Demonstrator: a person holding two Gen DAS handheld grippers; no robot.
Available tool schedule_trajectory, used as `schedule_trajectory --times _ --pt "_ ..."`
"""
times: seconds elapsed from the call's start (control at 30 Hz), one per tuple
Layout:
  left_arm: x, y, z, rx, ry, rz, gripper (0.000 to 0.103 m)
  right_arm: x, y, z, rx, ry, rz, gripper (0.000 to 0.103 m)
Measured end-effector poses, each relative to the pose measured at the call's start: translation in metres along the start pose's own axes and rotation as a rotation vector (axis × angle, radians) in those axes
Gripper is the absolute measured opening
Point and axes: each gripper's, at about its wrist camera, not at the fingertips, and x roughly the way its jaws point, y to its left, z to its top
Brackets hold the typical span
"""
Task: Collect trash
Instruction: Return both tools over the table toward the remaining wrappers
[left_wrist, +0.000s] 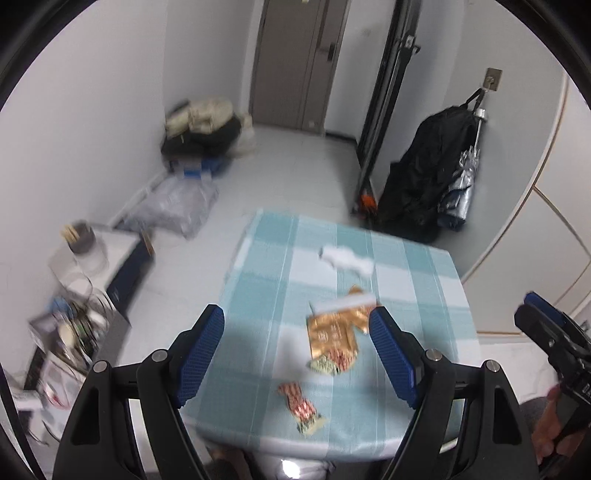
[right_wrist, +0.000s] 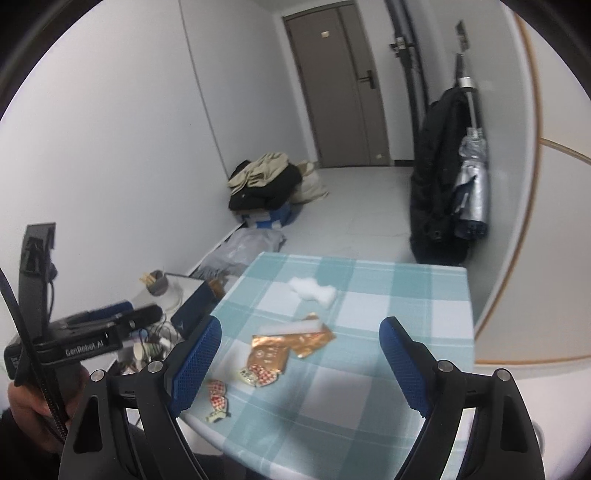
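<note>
Gold foil wrapper (left_wrist: 334, 334), crumpled and shiny, seen lying flat near counter (left_wrist: 258, 258) centre. Small red-and-white patterned wrapper (left_wrist: 301, 408), twisted, seen at 7 o'clock of it near front edge. White fluffy tissue wad (left_wrist: 347, 260) seen at 12 o'clock. Counter covered in teal-and-white checked cloth, smooth. Left tool (left_wrist: 297, 354) spread wide, nothing gripped; right tool (right_wrist: 301, 363) likewise released, empty. Pale tiled floor (left_wrist: 295, 166), white walls, grey door (left_wrist: 295, 62) at 12 o'clock; black coat (left_wrist: 424, 173) hung at 2 o'clock.
</note>
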Motion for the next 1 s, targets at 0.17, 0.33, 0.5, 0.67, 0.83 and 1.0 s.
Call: schedule_trajectory --times 0.17,0.33,0.5,0.67,0.83,1.0 --pt "0.019 0.025 -0.008 -0.079 0.11 -0.047 0.078 0.016 0.007 0.014 -0.027 -0.01 0.001 0.096" --pt "0.042 0.037 -0.026 -0.1 0.25 -0.076 0.078 0.036 0.008 0.019 -0.032 0.004 0.023 0.096" --pt "0.063 0.043 -0.042 -0.145 0.365 -0.088 0.078 0.052 0.006 0.016 -0.016 0.053 0.025 0.096" --pt "0.072 0.032 -0.05 -0.091 0.398 -0.058 0.078 0.058 -0.006 0.018 0.057 0.069 0.033 0.098" --pt "0.083 0.024 -0.057 -0.039 0.433 -0.03 0.078 0.057 -0.016 0.02 0.095 0.068 0.04 0.098" --pt "0.092 0.02 -0.061 -0.004 0.464 -0.015 0.076 0.052 -0.017 0.02 0.086 0.057 0.044 0.099"
